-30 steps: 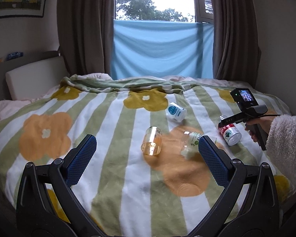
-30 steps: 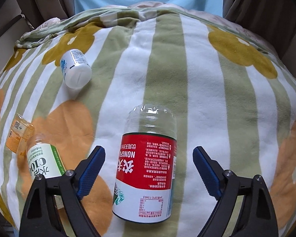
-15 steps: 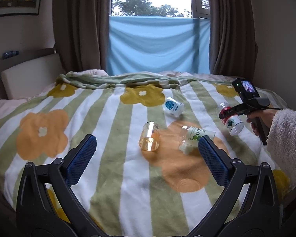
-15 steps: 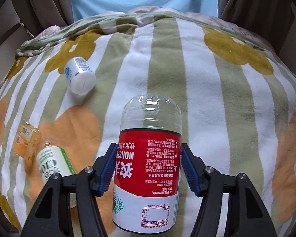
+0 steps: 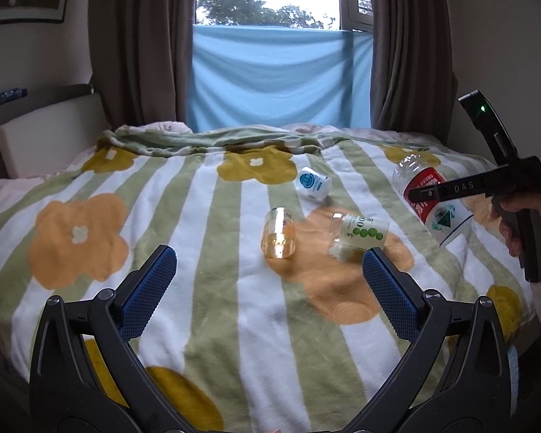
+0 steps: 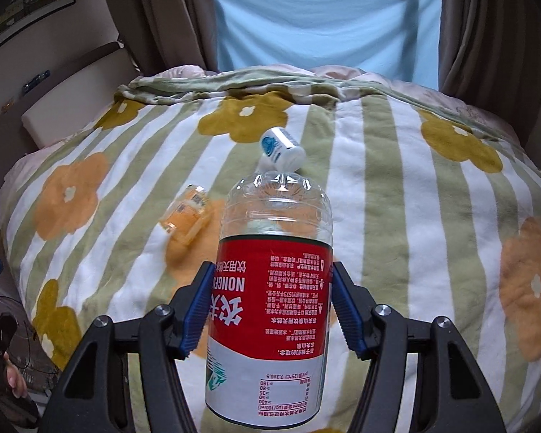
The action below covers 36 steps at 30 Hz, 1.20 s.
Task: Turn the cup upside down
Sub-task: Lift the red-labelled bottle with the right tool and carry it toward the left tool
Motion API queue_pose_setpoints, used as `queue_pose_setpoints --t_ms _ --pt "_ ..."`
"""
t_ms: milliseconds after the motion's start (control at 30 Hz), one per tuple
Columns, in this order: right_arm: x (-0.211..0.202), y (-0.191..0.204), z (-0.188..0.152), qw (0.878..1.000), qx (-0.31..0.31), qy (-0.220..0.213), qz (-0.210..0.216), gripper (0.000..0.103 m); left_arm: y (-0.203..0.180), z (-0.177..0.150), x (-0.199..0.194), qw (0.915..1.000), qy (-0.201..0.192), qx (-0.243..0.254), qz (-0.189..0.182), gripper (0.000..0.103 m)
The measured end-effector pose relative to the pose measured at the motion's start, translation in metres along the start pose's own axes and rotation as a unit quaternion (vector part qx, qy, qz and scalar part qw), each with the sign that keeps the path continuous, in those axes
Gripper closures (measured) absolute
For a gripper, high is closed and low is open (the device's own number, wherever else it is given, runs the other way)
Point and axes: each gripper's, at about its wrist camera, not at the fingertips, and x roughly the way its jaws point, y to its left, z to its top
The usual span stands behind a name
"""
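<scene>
My right gripper (image 6: 272,306) is shut on a clear plastic cup with a red and white label (image 6: 270,288), cut from a bottle. It holds the cup in the air above the flowered blanket (image 6: 396,187). From the left wrist view the red-labelled cup (image 5: 432,205) hangs tilted at the right, clamped in the right gripper (image 5: 429,195), with a hand on the handle. My left gripper (image 5: 267,285) stays open low over the near part of the bed, with nothing between its blue pads.
Three more cups lie on their sides mid-bed: an amber one (image 5: 278,236), a green-labelled clear one (image 5: 357,232) and a white one with a blue logo (image 5: 313,187). A headboard cushion (image 5: 50,137) is at the left. Curtains and a blue cloth hang behind.
The right gripper closed on the red-labelled cup and lifted it off the blanket, tilting upward. The left gripper has stayed open and pulled back slightly.
</scene>
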Motion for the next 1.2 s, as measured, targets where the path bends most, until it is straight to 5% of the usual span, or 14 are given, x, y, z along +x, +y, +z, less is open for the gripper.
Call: queue_pose_setpoints --t_ms 333,900,933,1033,1200 --pt "0.056 0.065 -0.047 0.995 0.072 0.049 0.052 0.044 0.037 -0.013 -0.021 0.9999 0.016 0.004 0.004 0.000" --pt "0.127 0.072 -0.061 0.981 0.135 0.135 0.018 0.043 0.055 -0.015 -0.016 0.9975 0.068 -0.008 0.017 0.000" --pt "0.126 0.071 -0.061 0.981 0.137 0.135 0.020 0.039 0.056 -0.014 -0.013 0.9969 0.076 -0.009 0.019 0.000" --pt "0.120 0.066 -0.061 0.978 0.150 0.136 0.042 0.003 0.057 -0.012 -0.005 0.9953 0.093 -0.018 0.020 0.000" --pt "0.071 0.056 -0.054 0.988 0.121 0.078 0.060 0.000 0.045 0.003 0.008 0.9935 0.113 -0.001 0.014 0.000"
